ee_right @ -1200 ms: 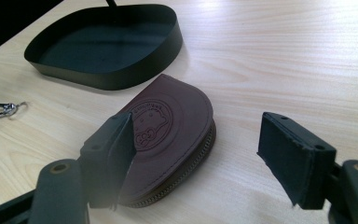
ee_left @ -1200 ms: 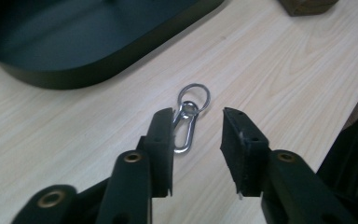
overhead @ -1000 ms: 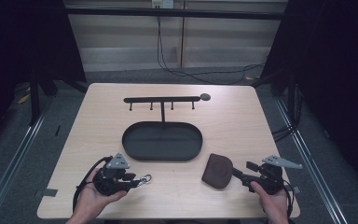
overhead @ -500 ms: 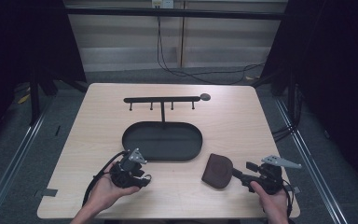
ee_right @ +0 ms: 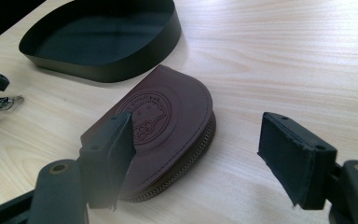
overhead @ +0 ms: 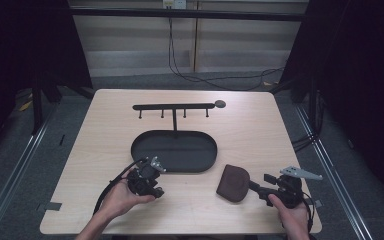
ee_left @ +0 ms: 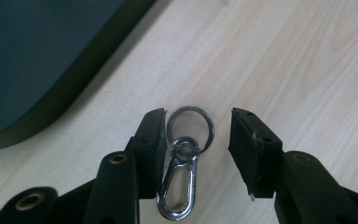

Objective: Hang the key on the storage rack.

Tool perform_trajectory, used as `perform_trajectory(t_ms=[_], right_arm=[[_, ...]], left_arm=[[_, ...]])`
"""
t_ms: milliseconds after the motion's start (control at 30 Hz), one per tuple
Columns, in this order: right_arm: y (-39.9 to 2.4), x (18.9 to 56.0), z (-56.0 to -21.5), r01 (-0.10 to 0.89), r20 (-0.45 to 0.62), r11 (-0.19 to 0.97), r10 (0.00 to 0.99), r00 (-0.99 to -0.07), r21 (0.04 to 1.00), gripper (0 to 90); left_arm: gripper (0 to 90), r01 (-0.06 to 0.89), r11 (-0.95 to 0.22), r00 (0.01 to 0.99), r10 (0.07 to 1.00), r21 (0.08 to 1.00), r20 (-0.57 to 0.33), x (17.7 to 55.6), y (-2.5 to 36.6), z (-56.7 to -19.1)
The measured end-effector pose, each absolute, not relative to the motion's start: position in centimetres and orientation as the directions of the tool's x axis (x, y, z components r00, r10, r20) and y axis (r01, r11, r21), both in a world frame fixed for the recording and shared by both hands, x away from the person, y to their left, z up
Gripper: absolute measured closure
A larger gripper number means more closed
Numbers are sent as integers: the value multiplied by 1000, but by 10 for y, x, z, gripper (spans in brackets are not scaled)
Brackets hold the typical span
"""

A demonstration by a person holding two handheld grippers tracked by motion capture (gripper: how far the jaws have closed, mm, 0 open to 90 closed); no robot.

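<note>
Near the bench's front edge, just outside the rim of the dark oval tray (overhead: 200, 167), the left gripper (ee_left: 198, 135) has its jaws apart; they have just been opening, and the metal clip with its ring (ee_left: 182, 163) lies between them on the wood against one pad, apparently let go or about to be re-gripped. Toward the front right corner the right gripper (ee_right: 200, 149) stands wide open beside the brown leather pouch (ee_right: 168, 126), seemingly ready to take it; the tray holds nothing
</note>
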State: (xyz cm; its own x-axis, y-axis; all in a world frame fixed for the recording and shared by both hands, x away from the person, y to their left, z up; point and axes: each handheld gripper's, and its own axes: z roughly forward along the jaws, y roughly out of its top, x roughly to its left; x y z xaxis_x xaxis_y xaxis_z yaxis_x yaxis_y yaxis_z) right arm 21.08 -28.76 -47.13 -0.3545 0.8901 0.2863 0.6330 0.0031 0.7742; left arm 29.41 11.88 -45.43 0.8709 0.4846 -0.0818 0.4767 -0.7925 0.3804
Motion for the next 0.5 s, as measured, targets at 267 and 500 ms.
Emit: perform_trajectory(t_ms=[267, 500], right_arm=[[-288, 211, -472, 638, 292, -1, 890, -351, 770, 265], [-288, 212, -472, 641, 294, 2, 887, -355, 768, 264]], left_arm=[[593, 461, -828, 881, 471, 317, -50, 297, 107, -465], [636, 432, -848, 896, 442, 308, -41, 296, 104, -468]])
